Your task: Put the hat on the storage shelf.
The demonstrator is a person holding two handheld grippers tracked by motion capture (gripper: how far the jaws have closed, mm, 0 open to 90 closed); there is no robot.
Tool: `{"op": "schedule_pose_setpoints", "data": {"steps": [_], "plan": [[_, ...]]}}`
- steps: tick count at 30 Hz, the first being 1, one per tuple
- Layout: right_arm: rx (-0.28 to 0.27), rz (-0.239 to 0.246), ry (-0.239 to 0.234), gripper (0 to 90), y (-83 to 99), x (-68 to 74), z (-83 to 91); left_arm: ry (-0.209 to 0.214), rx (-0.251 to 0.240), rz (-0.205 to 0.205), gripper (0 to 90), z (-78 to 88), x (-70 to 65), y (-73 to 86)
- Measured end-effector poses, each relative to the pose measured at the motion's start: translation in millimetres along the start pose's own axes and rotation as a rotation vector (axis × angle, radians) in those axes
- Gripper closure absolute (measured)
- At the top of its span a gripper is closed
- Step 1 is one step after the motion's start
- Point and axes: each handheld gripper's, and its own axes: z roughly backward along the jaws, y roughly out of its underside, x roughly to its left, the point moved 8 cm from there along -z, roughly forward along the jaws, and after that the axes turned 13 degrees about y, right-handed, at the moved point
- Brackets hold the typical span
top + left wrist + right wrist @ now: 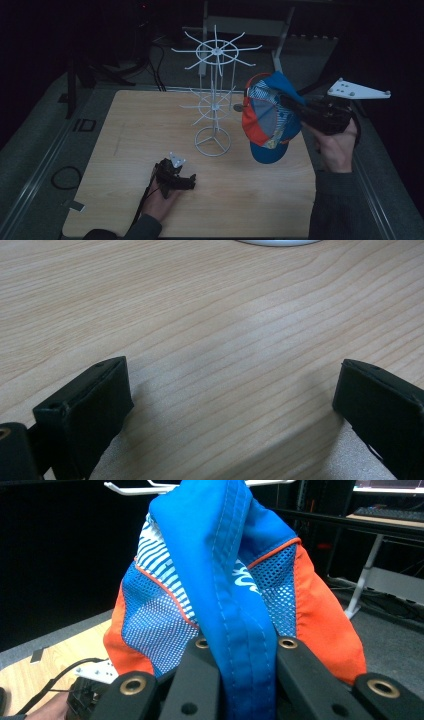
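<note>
Left tongs (187,181) rest on the desk (125,150), below and left of the white wire rack (214,107), jaws spread wide with bare wood between them; in the left gripper view a sliver of the rack's round base (278,242) is cut off at the top edge. Right of the rack, level with its lower ring of hooks, the cap (269,117) hangs in the air, brim down, pinched by the right tongs (295,107), jaws pressed together on a fold of blue cloth (245,630). Judged light and floppy: mesh panels and soft fabric sag and bunch, the brim likely the one stiff part. A seam or the back edge gives a surer hold than mesh. Room behind is dark; the rack's thin hooks are faint, and which hook lies nearest the cap cannot be told.
</note>
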Motion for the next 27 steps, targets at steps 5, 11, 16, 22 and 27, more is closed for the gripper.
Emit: {"op": "schedule_pose_setpoints", "data": {"steps": [5,11,16,22,27], "plan": [[-0.008,-0.005,0.001,87.7,-4.7,-1.9,2.4,0.0,0.0,0.0,2.6,0.0,0.0,0.0],[-0.023,-0.002,0.004,87.7,-12.2,-2.5,5.1,0.0,0.003,-0.002,2.6,0.2,0.1,0.2],[-0.041,-0.002,0.003,87.7,-18.9,-2.2,7.3,0.0,0.003,-0.002,2.6,0.2,0.1,0.2],[-0.074,-0.009,-0.001,87.7,-28.0,-0.5,8.5,-0.001,0.002,-0.002,2.6,0.1,0.1,0.1],[-0.084,-0.016,-0.012,87.7,-34.9,3.0,3.5,-0.001,0.001,-0.002,2.6,0.1,0.2,0.1]]}}
